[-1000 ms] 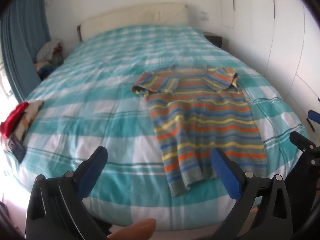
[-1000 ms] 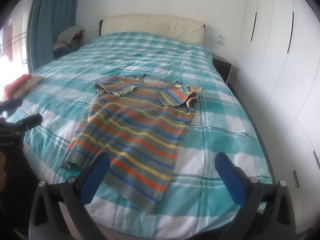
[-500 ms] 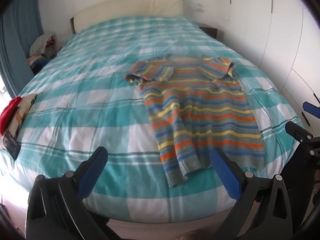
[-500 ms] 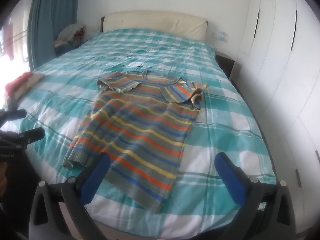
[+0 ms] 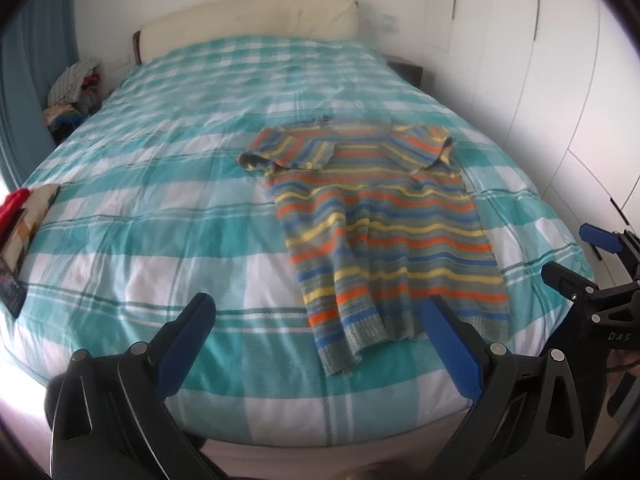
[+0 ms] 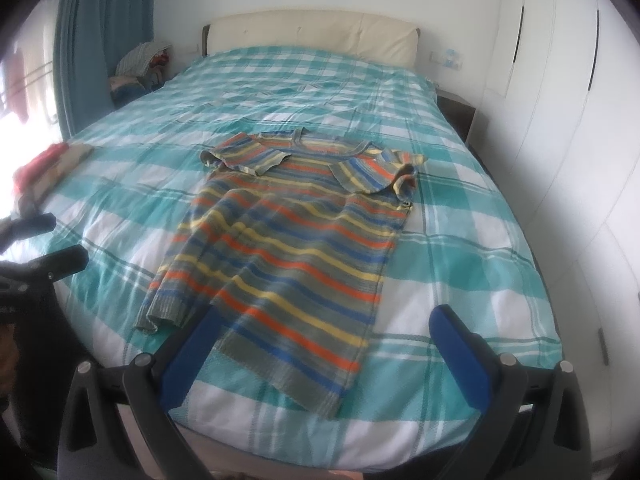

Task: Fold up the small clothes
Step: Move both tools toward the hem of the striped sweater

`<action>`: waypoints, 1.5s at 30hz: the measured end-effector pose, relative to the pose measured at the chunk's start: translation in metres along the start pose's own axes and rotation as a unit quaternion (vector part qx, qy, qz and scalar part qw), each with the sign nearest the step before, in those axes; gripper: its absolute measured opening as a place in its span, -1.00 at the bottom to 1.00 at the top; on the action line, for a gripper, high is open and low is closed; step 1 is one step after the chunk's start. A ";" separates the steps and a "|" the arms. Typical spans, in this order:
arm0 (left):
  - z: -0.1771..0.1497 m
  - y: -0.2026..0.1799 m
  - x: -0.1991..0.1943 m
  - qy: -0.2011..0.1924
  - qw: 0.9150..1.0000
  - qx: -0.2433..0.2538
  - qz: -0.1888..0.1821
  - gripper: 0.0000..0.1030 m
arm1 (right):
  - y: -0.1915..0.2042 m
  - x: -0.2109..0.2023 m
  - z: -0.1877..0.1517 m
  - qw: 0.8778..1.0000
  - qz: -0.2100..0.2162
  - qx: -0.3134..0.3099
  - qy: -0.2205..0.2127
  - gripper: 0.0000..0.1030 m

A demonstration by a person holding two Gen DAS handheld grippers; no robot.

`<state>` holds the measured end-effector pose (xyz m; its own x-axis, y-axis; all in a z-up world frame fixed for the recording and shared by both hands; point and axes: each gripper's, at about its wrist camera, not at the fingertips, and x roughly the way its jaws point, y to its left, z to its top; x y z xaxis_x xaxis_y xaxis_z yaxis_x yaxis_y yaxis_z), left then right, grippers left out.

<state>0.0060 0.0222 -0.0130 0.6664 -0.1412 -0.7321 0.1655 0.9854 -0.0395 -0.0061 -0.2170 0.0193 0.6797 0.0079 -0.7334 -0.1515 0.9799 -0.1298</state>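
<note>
Lying ahead of both spread claws [image 5: 320, 336] [image 6: 324, 348], striped sweater [image 5: 384, 232]

I see a small knitted sweater [image 5: 384, 236] [image 6: 288, 248] with grey, orange, yellow and blue stripes lying flat, right of centre in my left view and mid-frame in my right. Its hem points toward me, neckline away. Both short sleeves are folded inward across the chest.

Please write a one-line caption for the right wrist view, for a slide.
Open right tongs hover above the near hem of a striped sweater lying flat on a checked bedspread.
</note>
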 end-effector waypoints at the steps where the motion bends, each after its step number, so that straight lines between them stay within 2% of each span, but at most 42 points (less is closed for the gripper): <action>1: 0.000 0.002 0.001 0.002 1.000 -0.004 -0.007 0.99 | 0.001 -0.001 0.001 1.000 0.001 -0.001 0.000 0.99; 4: -0.001 0.008 0.004 0.011 1.000 -0.013 -0.025 0.99 | 0.002 -0.003 0.005 1.000 -0.003 -0.019 -0.001 0.99; 9: -0.004 0.013 0.000 0.004 1.000 -0.012 -0.015 0.99 | -0.009 -0.006 0.009 1.000 -0.015 -0.024 -0.006 0.99; 16: 0.002 0.022 -0.006 -0.009 1.000 -0.027 -0.012 0.99 | -0.027 -0.020 0.019 0.999 0.026 0.024 -0.028 1.00; 22: 0.004 0.024 -0.005 -0.012 0.999 -0.032 -0.003 0.99 | -0.021 -0.011 0.012 0.997 0.060 0.043 -0.006 0.99; 27: 0.002 0.026 0.000 -0.003 0.999 -0.038 -0.002 0.99 | -0.004 -0.002 0.000 0.996 0.090 0.023 0.005 0.99; 31: 0.002 0.027 -0.001 -0.004 0.999 -0.038 0.000 0.99 | 0.001 -0.001 0.000 0.998 0.069 0.000 0.002 0.99; 38: 0.002 0.029 0.001 -0.003 0.999 -0.044 0.001 0.99 | -0.004 -0.007 0.006 0.998 0.057 0.000 -0.015 0.99; 45: 0.000 0.026 0.004 0.004 0.999 -0.039 0.003 0.99 | -0.002 0.001 0.001 0.998 0.060 0.005 -0.001 0.99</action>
<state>0.0132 0.0475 -0.0170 0.6608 -0.1346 -0.7384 0.1042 0.9907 -0.0874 -0.0043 -0.2186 0.0195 0.6587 0.1253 -0.7419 -0.2244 0.9739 -0.0348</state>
